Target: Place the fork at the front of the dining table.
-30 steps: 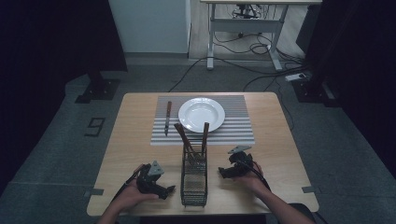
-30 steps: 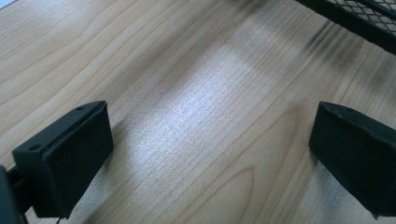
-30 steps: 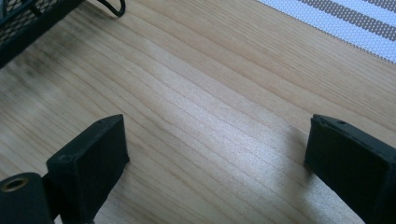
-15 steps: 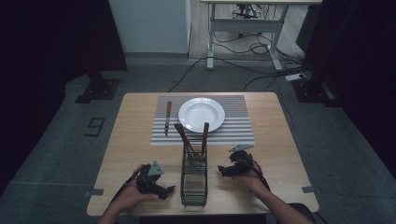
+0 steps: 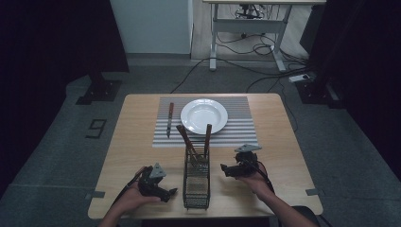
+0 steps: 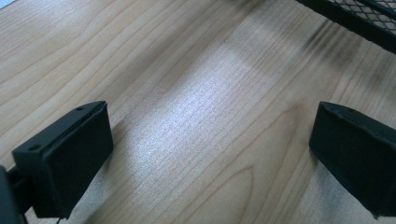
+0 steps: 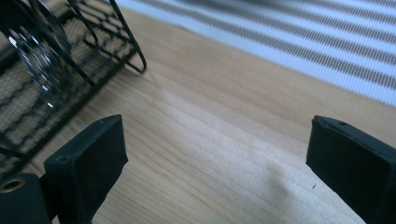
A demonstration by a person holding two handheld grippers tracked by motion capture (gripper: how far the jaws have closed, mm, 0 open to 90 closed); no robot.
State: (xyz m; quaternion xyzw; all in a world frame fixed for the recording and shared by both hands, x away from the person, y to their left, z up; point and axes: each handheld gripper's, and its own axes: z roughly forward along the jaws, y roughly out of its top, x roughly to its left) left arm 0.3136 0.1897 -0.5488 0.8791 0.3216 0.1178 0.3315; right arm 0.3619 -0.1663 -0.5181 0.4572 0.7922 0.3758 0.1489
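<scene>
High view: left gripper [image 5: 166,193] and right gripper [image 5: 226,169] are resting on the table [image 5: 132,142], flanking the wire basket [image 5: 196,182], both jaws gaping wide, gripping nothing.

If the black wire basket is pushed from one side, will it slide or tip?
The wire basket is narrow and long, so it probably slides lengthwise but may tip sideways. The tall wooden-handled utensils likely raise its balance. Its open mesh suggests lightness.

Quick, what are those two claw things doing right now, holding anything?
Left gripper: open, holding nothing, over bare table.
Right gripper: open, holding nothing, beside the wire basket.
</scene>
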